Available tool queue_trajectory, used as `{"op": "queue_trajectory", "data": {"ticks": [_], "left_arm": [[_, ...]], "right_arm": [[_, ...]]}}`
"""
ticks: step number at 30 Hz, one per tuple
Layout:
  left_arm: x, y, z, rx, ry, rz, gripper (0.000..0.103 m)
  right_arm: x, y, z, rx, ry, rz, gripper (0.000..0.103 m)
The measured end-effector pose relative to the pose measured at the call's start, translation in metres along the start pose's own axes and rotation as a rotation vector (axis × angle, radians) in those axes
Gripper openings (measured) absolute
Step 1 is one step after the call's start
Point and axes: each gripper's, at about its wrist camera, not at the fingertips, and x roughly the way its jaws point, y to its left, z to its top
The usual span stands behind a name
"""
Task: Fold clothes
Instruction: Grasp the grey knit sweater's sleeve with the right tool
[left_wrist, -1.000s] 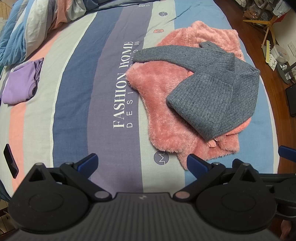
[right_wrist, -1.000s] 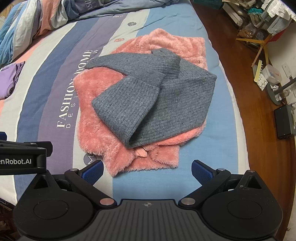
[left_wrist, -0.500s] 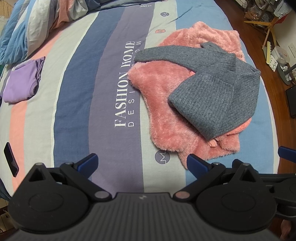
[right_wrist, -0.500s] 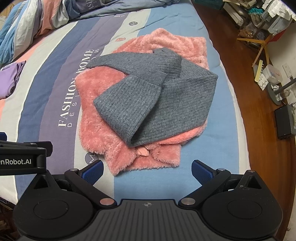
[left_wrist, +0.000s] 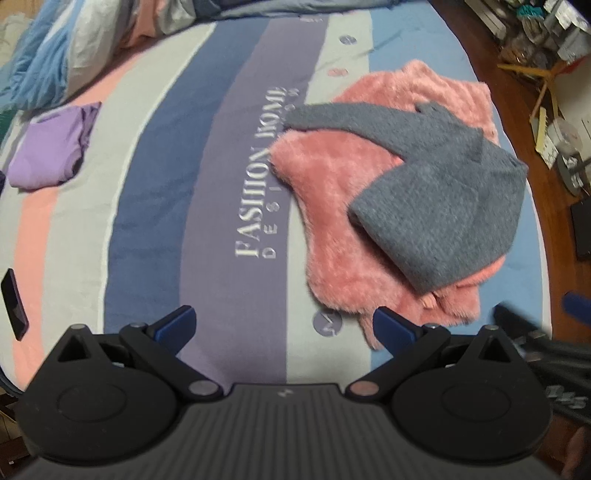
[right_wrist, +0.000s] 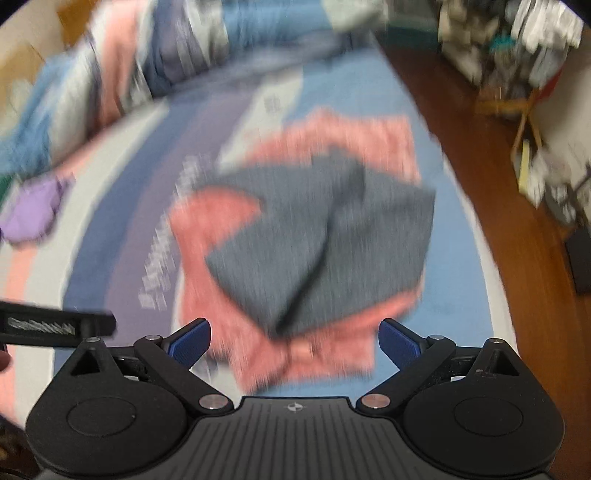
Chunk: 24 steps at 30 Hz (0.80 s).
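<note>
At the far left edge of the left wrist view a dark phone (left_wrist: 14, 303) lies on the striped bedspread (left_wrist: 155, 206), and farther back sits a folded purple garment (left_wrist: 51, 147), well apart from everything else. The left gripper (left_wrist: 284, 325) hangs over the near part of the bed with its jaws spread wide and nothing between them. Ahead of it and off to the right lies the gray sweater (left_wrist: 447, 206), folded with one sleeve stretched leftward toward the printed lettering. It rests on top of a fluffy pink garment (left_wrist: 332, 206), whose near corner comes close to the gripper's right fingertip without touching it. At the far right a blurred part of the right gripper (left_wrist: 535, 332) pokes in.

The right wrist view is heavily smeared by motion. The right gripper (right_wrist: 294, 338) is also wide open and empty, with the gray sweater (right_wrist: 332, 236) straight ahead, lying on the pink garment (right_wrist: 218, 218). The pink edge shows between the fingertips; whether they touch it cannot be told. Clutter on the wooden floor (right_wrist: 491, 155) is too blurred to identify.
</note>
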Motion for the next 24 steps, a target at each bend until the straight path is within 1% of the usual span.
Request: {"op": "queue_trajectory", "data": {"ticks": [2,5,7,9,11,12,14,16,18,20,21,24], "left_arm": [[-0.007,0.006,0.001,-0.027,-0.049,0.001,0.103],[-0.021,0.018,0.001,-0.094,-0.151,0.004,0.103],[-0.028,0.024,0.002,-0.127,-0.207,0.015,0.103],[-0.033,0.028,0.004,-0.143,-0.25,0.027,0.103],[-0.034,0.03,0.005,-0.137,-0.272,0.041,0.103],[-0.031,0.028,0.005,-0.124,-0.265,0.055,0.103],[-0.02,0.025,0.005,-0.094,-0.226,0.083,0.103],[-0.006,0.022,0.002,-0.069,-0.171,0.097,0.103],[0.007,0.022,-0.003,-0.055,-0.117,0.107,0.103],[0.022,0.022,-0.01,-0.044,-0.055,0.117,0.103],[0.029,0.024,-0.013,-0.042,-0.026,0.115,0.103],[0.044,0.028,-0.025,-0.031,0.036,0.122,0.103]], "right_arm": [[-0.014,-0.004,0.001,0.016,-0.108,0.033,0.098],[-0.033,-0.012,0.003,0.056,-0.257,0.09,0.099],[-0.043,-0.018,0.003,0.087,-0.346,0.114,0.099],[-0.051,-0.023,0.002,0.117,-0.438,0.112,0.101],[-0.052,-0.025,0.001,0.135,-0.498,0.084,0.103],[-0.05,-0.026,-0.001,0.128,-0.498,0.067,0.103],[-0.034,-0.028,0.0,0.108,-0.444,0.049,0.103],[-0.016,-0.03,-0.003,0.103,-0.37,0.028,0.102],[-0.002,-0.032,-0.01,0.107,-0.325,0.018,0.101],[0.012,-0.034,-0.016,0.098,-0.278,0.024,0.099],[0.019,-0.033,-0.017,0.097,-0.261,0.034,0.096],[0.04,-0.034,-0.02,0.096,-0.214,0.067,0.095]]}}
